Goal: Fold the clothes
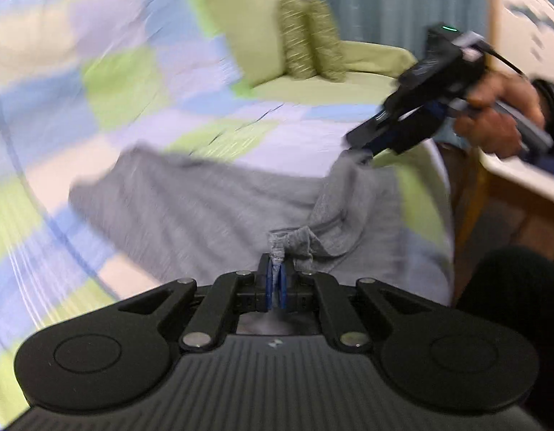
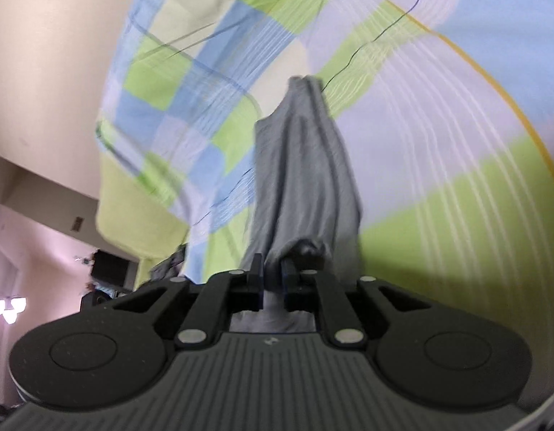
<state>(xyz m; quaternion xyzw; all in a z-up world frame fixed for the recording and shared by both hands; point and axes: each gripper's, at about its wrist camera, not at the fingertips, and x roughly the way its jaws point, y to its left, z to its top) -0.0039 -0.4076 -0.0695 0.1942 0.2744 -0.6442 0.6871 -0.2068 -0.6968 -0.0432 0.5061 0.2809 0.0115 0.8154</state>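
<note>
A grey garment (image 1: 212, 201) lies spread on a checked bedspread (image 1: 108, 82). My left gripper (image 1: 276, 280) is shut on a bunched corner of it at the near edge. My right gripper (image 1: 363, 151) shows in the left wrist view at the right, shut on another corner and lifting it off the bed. In the right wrist view my right gripper (image 2: 271, 280) pinches the grey garment (image 2: 305, 165), which stretches away from it over the bedspread (image 2: 438, 143). Both views are blurred by motion.
Green pillows (image 1: 305, 46) stand at the head of the bed. A wooden bedside unit (image 1: 521, 165) is at the right. A wall (image 2: 50, 72) and a ceiling lamp (image 2: 7, 309) show on the left of the right wrist view.
</note>
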